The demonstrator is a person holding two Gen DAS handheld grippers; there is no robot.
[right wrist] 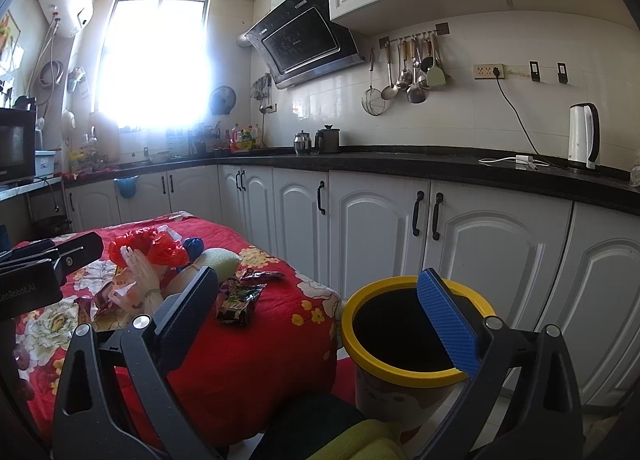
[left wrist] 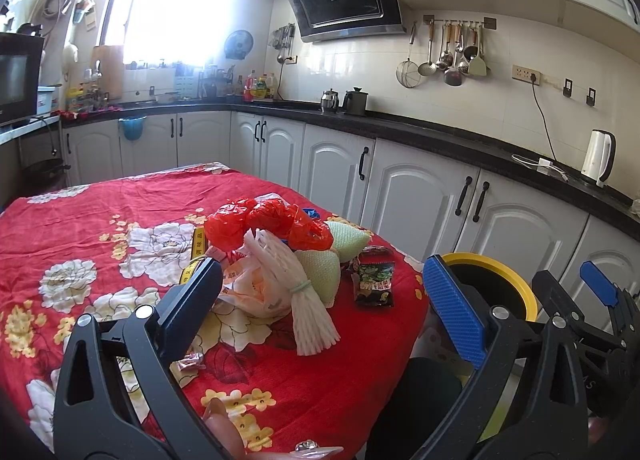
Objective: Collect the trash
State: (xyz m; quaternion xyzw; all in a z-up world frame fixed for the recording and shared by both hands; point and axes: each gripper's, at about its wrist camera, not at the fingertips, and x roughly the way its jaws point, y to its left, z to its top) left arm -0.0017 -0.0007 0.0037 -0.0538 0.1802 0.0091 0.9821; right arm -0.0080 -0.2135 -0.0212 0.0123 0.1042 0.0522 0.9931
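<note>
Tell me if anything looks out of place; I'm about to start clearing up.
Yes: a heap of litter sits on the red floral tablecloth near its right edge: red plastic bags, white foam netting and snack wrappers. The yellow-rimmed bin beside the table looks empty.

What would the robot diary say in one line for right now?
stage: start | left claw: open, empty | right claw: open, empty | trash pile: on table | bin: beside table, looks empty
</note>
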